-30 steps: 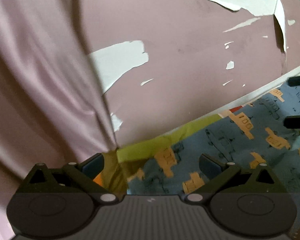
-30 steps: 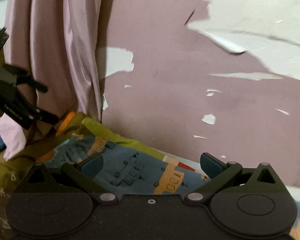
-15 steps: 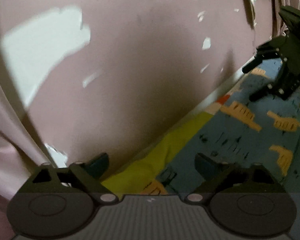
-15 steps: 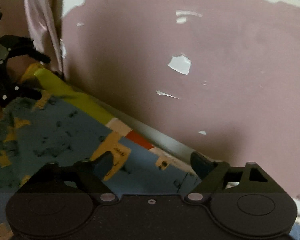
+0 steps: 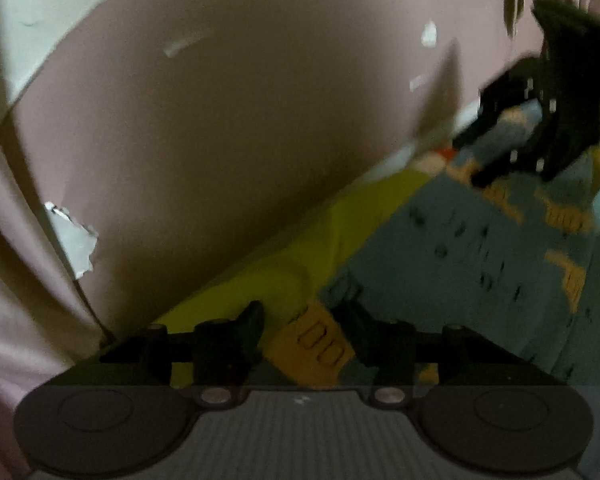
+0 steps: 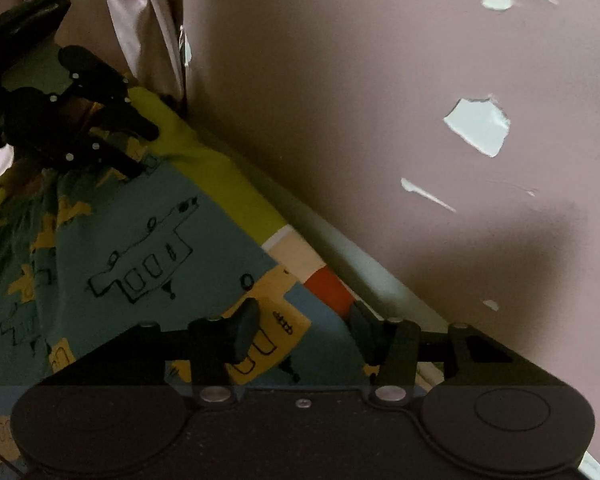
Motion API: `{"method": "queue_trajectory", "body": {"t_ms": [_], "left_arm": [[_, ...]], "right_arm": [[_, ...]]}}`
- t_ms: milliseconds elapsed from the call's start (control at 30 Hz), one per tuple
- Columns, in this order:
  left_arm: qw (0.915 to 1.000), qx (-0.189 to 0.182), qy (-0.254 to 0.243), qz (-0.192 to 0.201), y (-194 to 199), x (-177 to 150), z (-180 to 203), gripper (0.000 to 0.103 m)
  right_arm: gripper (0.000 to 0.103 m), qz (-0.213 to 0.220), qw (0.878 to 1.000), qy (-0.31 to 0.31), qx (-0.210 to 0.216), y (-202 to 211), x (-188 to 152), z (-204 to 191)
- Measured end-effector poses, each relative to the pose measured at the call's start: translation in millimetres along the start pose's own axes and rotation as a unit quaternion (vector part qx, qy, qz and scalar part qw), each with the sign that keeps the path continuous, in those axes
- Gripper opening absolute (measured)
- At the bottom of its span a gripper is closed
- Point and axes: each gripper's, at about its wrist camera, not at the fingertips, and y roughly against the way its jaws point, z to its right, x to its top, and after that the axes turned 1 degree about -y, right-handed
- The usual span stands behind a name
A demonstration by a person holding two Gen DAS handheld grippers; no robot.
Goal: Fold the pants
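Pants (image 6: 148, 216): blue cloth printed with orange and outlined vehicles, edged by a yellow-green band (image 6: 220, 184), spread flat along the foot of the wall (image 6: 340, 80)
Left gripper (image 5: 304, 332): points steeply down at the corner where the yellow-green band meets the blue print; jaws about half open and closing, cloth lying in the gap between them, fingers (image 5: 248, 328) not seen pressing on it
Right gripper (image 6: 300, 328): low over the far end of the same edge, by an orange and cream patch (image 6: 324, 284); jaws about half open and closing, printed cloth between them, no squeeze visible (the tips are dark)
Wall: pink paint, flaked to white in patches
Curtain (image 5: 16, 280): pale pink, hanging at the left end of the pants
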Motion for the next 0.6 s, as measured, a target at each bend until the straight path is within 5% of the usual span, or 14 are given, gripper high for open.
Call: {"method": "queue_trajectory", "body": {"t_ms": [100,167,233,367,600], "left_arm": [[0.9994,0.01,-0.018,-0.027,-4.5,0.0,0.5,0.039],[0.999,0.018,-0.002,-0.04,-7.1,4.9,-1.5,0.013],[0.9986,0.011,0.031,-0.041,-5.2,5.8,-9.8,0.0],[0.996,0.009,0.086,-0.022,11.4,4.4,-21.2,0.0],[0.9862,0.086,0.13,0.055,33.4,3.9,-24.3,0.0]], "right_arm": [[0.04,-0.011,1.0,-0.014,0.004,0.6,2.1,2.5],[0.024,-0.016,1.0,-0.008,-0.002,2.0,4.3,-1.5],[0.011,-0.019,1.0,0.002,-0.012,6.7,4.7,-5.0],[0.001,-0.006,0.999,0.004,-0.039,16.1,7.8,-11.6],[0.0,0.071,0.987,-0.003,-0.145,32.8,16.8,-24.1]]}}
